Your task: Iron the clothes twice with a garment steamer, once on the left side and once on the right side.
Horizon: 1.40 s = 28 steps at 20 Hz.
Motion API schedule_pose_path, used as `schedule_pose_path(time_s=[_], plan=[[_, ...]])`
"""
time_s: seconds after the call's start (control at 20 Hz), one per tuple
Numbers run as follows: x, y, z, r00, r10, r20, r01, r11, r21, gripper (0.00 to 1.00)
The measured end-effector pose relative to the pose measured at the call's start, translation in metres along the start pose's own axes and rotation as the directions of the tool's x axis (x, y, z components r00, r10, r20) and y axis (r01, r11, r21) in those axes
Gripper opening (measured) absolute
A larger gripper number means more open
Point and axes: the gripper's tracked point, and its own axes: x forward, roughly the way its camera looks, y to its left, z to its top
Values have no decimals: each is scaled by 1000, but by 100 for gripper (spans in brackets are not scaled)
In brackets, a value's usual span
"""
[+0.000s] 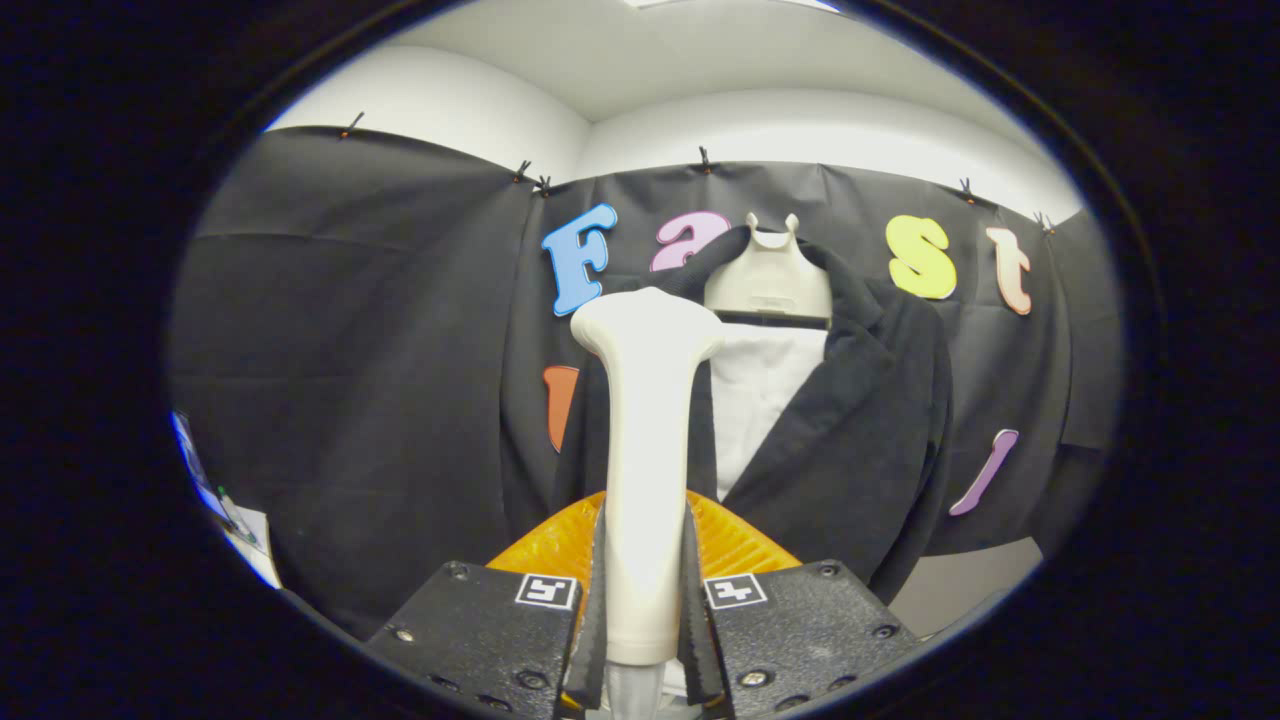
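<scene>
We have the gripper [645, 600] clamped on the handle of the garment steamer [645, 440], its head raised against the left front panel of the dark jacket [850, 430], which hangs open on a pale hanger [768, 275] so either side can be reached.

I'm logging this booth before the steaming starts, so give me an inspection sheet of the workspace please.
Surface: orange ridged object just beyond the fingers.
Job's things: white garment steamer upright between the fingers; black jacket over a white shirt on a pale hanger ahead.
Clutter: papers low at the left.
Grippers: gripper shut on the steamer handle.
Cables: nothing seen.
Surroundings: black cloth wall, white wall above.
</scene>
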Motion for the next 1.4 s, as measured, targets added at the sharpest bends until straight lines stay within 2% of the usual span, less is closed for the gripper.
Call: schedule_pose_path(time_s=[0.2, 0.55, 1.4], plan=[[27, 15, 17, 1000, -20, 14, 20, 999, -51, 33], [58, 16, 0, 997, -62, -40, 59, 996, -73, 33], [39, 7, -94, 984, -71, -164, 55, 993, -102, 33]])
